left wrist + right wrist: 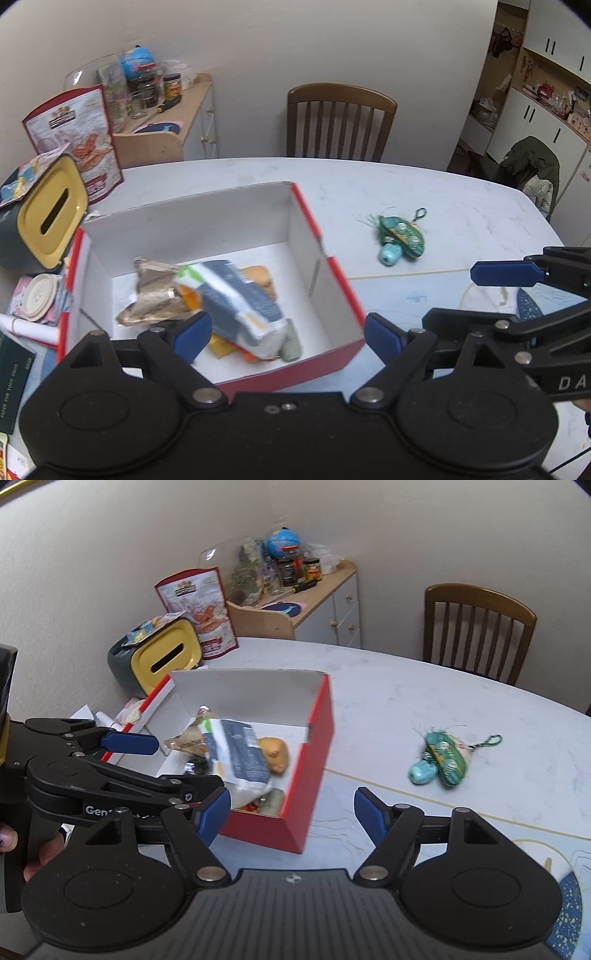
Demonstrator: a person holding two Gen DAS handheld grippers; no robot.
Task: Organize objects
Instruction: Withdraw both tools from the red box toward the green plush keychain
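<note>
the left gripper (pixel 286 334) tilts downward with its blue-padded fingers (pixel 192 336) spread wide and nothing between them. just to its right, the right gripper (pixel 291 814) tilts down likewise, fingers apart and empty.

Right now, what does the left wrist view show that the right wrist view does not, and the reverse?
Only the left wrist view shows the white cupboards and the dark green booklet. Only the right wrist view shows the fingers of the hand holding the left tongs. Both show the red box, the green keychain toy and the wooden chair.
</note>
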